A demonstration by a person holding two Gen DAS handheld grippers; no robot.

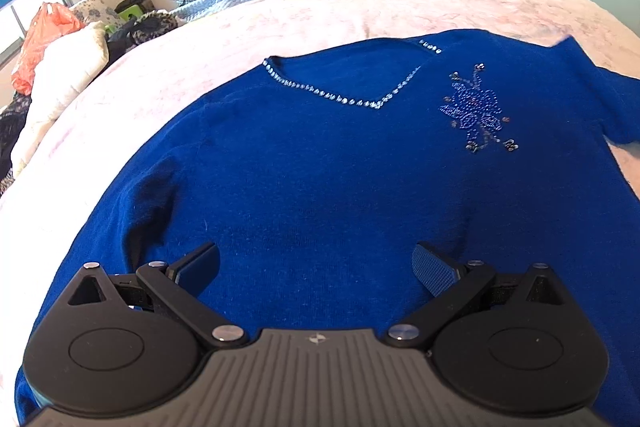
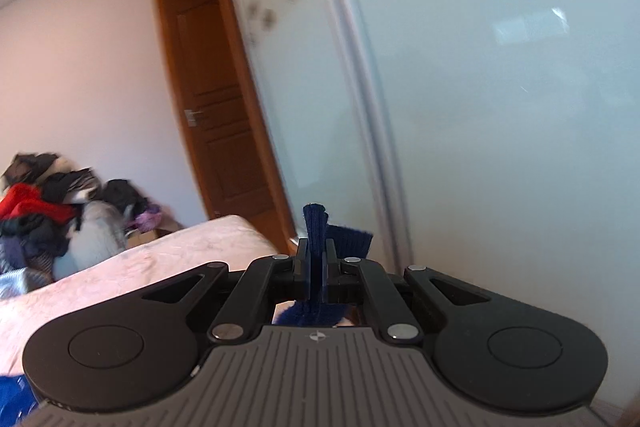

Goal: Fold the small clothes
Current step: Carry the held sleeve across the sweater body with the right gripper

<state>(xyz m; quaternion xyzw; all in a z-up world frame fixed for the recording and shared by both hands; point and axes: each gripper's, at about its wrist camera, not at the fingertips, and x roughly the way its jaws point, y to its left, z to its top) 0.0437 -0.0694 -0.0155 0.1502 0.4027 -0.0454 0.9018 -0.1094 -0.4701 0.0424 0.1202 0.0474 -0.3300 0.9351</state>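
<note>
In the left wrist view, the royal-blue knitted sweater with rhinestone neckline [image 1: 320,163] is seen spread flat on the pink bedspread [image 1: 320,11], no fold made, beneath the wide-open, empty left gripper [image 1: 316,263]. In the right wrist view, a ribbed blue edge of the sweater [image 2: 316,227] is clamped between the closed jaws of the right gripper [image 2: 317,255], lifted clear of the bed; a first fold is judged only begun.

The left gripper [image 1: 316,263] tilts downward, its fingers [image 1: 434,267] spread wide with nothing pinched between them; the right gripper [image 2: 316,255] points nearly level, its fingers [image 2: 303,259] pressed together on a fold of blue sweater [image 2: 316,227].

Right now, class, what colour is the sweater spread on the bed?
Royal blue sweater; clearest in the left wrist view.
</note>
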